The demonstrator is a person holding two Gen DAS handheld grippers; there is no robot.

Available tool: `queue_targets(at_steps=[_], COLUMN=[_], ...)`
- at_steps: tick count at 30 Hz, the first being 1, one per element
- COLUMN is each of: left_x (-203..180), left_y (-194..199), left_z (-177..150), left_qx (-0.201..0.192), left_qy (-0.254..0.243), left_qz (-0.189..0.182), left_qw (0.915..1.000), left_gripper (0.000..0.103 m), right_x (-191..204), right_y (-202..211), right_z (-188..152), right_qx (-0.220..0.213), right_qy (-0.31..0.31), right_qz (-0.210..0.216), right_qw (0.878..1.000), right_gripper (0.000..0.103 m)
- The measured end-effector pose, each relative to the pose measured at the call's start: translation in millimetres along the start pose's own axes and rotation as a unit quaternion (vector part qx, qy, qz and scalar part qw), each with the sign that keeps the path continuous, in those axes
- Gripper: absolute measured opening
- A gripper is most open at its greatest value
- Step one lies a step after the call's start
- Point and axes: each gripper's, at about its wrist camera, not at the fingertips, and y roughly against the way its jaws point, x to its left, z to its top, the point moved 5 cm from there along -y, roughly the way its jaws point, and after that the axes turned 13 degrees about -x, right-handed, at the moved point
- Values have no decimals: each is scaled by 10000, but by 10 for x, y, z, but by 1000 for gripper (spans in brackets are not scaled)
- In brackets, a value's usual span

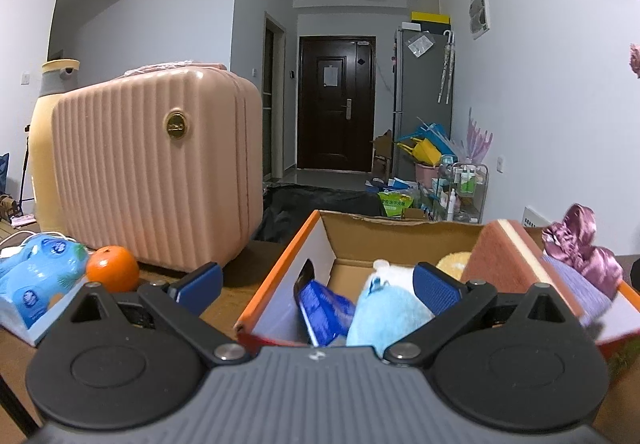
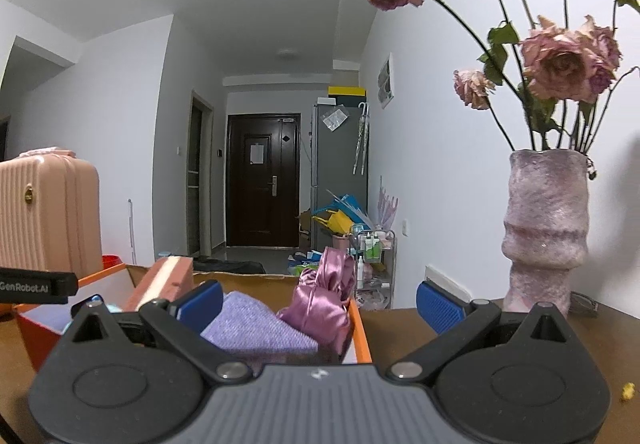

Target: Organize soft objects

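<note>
- Left gripper (image 1: 316, 284) hangs spread wide and empty over the near wall of the cardboard box (image 1: 280, 268).
- Inside the box: a light blue plush toy (image 1: 384, 316), a blue packet (image 1: 320, 308) leaning beside it, a sponge (image 1: 508, 264) standing on edge, a purple cloth (image 1: 576, 284) and a pink satin scrunchie (image 1: 580, 244) at the box's right side.
- Right gripper (image 2: 318, 308) is released too, holding nothing, straddling the box's right wall above the worktop (image 2: 400, 328).
- An orange (image 1: 112, 268) and a pink suitcase (image 1: 156, 168) sit left of the box; a vase (image 2: 546, 228) of dried roses stands toward the worktop's right edge.
</note>
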Motion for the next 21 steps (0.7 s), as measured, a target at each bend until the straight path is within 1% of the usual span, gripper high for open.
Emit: queue_targets(at_steps=[10,17,21], left_x=[168,310,401], left_y=[496,997,1304], left_z=[-29,-50,-50], left_qx=[18,34,9], left_qy=[-88,-140,-179], left_qz=[-97,-307,-420], left_qw=[9999,9994,9990], left_gripper=[103,103,103], right_x=[55,83,133], right_y=[590,1096,1448], right_z=[92,167,217], right_qx=[24,122,196], right_qy=[83,-41,34], right_qz=[31,35,38], right_qw=[10000,9999,9998], right_gripper=[103,103,103])
